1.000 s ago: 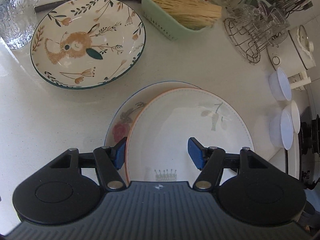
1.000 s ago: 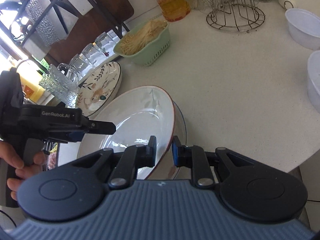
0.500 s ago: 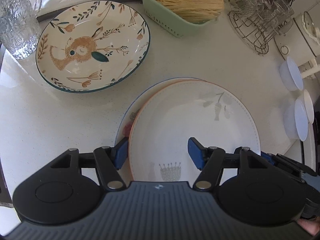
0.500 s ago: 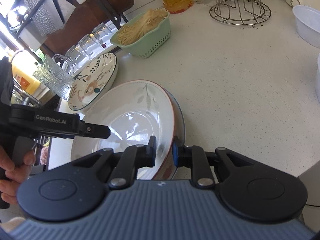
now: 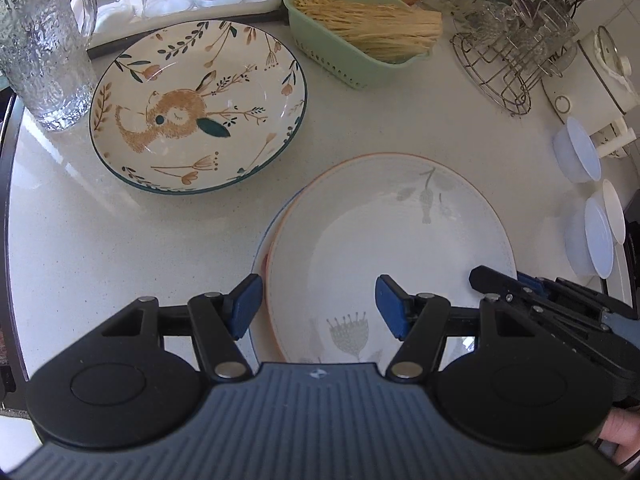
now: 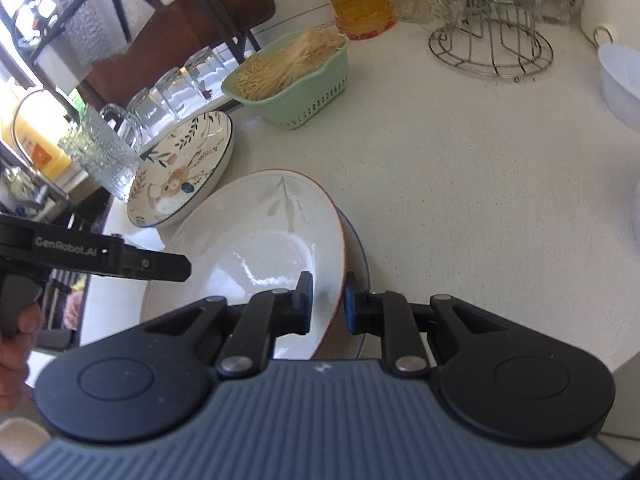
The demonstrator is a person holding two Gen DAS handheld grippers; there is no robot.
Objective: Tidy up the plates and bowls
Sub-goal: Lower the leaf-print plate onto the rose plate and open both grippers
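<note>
My right tongs (image 6: 326, 302) pinch the near rim of a white plate (image 6: 248, 248) with an orange edge and pale grey flowers; it lies tilted on a blue-rimmed plate (image 6: 360, 248) beneath. My left tongs (image 5: 318, 306) hover half open over that plate's other edge, gripping nothing. Ahead-left of them sits a rabbit-patterned bowl (image 5: 198, 108), beside a textured glass mug (image 5: 42, 46). Farther ahead stand a green basket (image 5: 340, 48) of noodles and a wire rack (image 5: 504, 76); 3 white bowls (image 5: 578, 154) wait at right.
</note>
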